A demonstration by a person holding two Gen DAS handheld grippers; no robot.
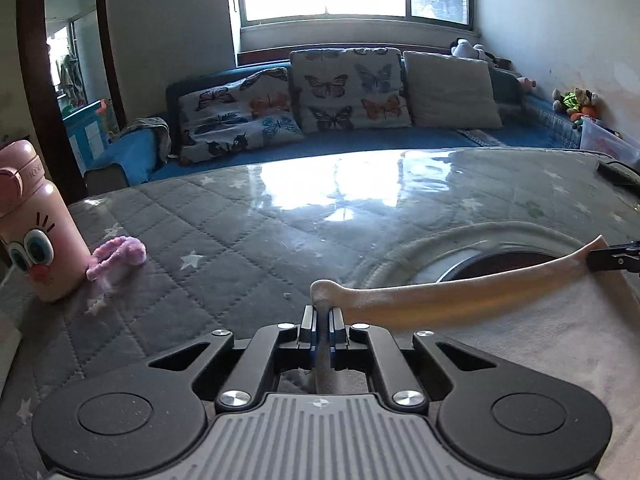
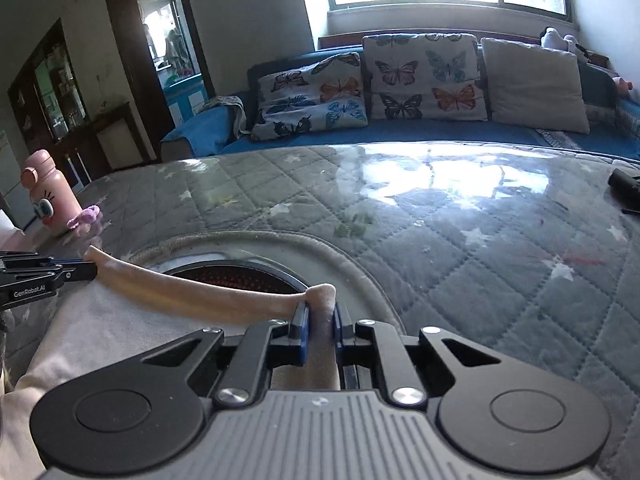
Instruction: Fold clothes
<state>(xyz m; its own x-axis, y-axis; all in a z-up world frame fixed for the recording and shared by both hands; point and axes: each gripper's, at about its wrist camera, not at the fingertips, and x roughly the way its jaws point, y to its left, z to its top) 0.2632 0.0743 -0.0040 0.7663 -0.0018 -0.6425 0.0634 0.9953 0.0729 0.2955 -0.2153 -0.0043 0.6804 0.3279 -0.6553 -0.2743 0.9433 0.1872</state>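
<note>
A pale pink-beige garment (image 1: 460,300) is stretched between both grippers above a grey quilted table cover (image 1: 224,240). My left gripper (image 1: 323,314) is shut on the garment's left edge. My right gripper (image 2: 320,316) is shut on the garment's right edge (image 2: 224,296). The right gripper also shows at the right edge of the left wrist view (image 1: 612,258). The left gripper shows at the left of the right wrist view (image 2: 48,274). The rest of the cloth hangs down onto the table toward me (image 2: 104,340).
A pink bottle with cartoon eyes (image 1: 34,224) and a purple fuzzy hair tie (image 1: 120,256) stand at the table's left. A round dark inset with a rope-like rim (image 2: 240,276) lies under the garment. A black object (image 2: 624,188) lies at far right. A sofa with butterfly cushions (image 1: 344,88) is behind.
</note>
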